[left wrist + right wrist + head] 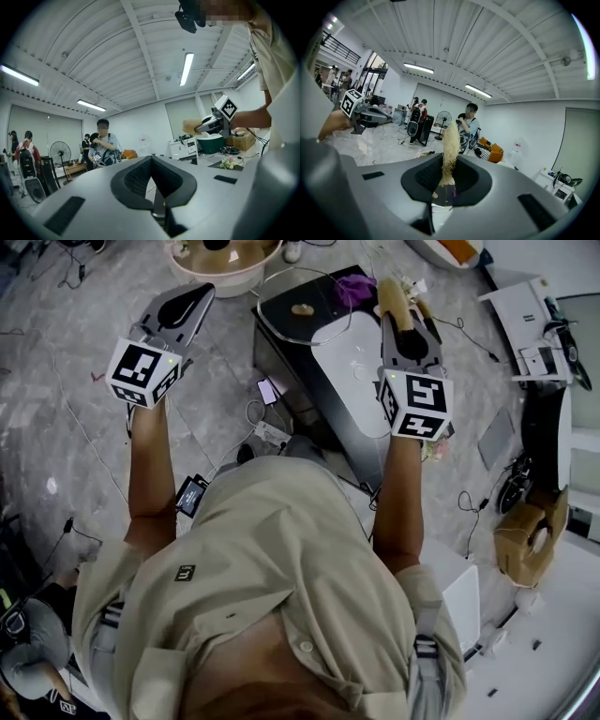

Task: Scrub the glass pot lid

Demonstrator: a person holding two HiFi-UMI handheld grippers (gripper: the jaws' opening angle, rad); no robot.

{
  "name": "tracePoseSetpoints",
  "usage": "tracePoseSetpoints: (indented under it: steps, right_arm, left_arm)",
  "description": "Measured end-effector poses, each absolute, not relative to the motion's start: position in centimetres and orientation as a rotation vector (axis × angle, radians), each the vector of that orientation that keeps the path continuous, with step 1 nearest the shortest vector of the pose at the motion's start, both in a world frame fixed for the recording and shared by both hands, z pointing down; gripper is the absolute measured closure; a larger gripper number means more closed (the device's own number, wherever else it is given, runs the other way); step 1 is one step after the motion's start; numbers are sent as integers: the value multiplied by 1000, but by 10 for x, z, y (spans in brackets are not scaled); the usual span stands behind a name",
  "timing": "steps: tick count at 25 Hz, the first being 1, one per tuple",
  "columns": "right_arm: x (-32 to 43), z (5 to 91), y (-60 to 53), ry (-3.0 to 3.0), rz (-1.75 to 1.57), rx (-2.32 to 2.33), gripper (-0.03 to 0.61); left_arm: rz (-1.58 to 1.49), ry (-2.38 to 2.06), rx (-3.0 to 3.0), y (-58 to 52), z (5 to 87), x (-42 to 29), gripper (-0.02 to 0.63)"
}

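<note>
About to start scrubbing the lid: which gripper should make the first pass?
Right, most likely. The right gripper is shut on the scrubber and sits beside the lid. The left gripper is shut, empty, and off to the side over the floor.

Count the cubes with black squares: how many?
2. One white black-patterned cube sits on the grey left gripper, the other on the grey right gripper.

The glass pot lid lies on the table, between left claw and right claw.
</note>
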State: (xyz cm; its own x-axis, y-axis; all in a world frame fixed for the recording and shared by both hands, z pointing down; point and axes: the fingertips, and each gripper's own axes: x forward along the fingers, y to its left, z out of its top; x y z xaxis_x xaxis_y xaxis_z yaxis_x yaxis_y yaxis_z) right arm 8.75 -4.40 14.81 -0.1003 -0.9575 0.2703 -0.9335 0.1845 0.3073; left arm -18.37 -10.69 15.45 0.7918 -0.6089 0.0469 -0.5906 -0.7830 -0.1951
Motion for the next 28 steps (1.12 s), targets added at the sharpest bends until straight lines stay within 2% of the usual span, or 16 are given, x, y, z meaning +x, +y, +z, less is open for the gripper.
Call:
tracePoseSetpoints:
  steps: [14,28]
  right_arm:
    - [134,220,-183,-2190,69,1568,526]
    - [146,364,-220,-2142,264,1397,526]
  left_arm:
    - [-393,1231,-2984,-184,268,-140,598]
    - [-525,1385,-3292,-211,444,-91,595]
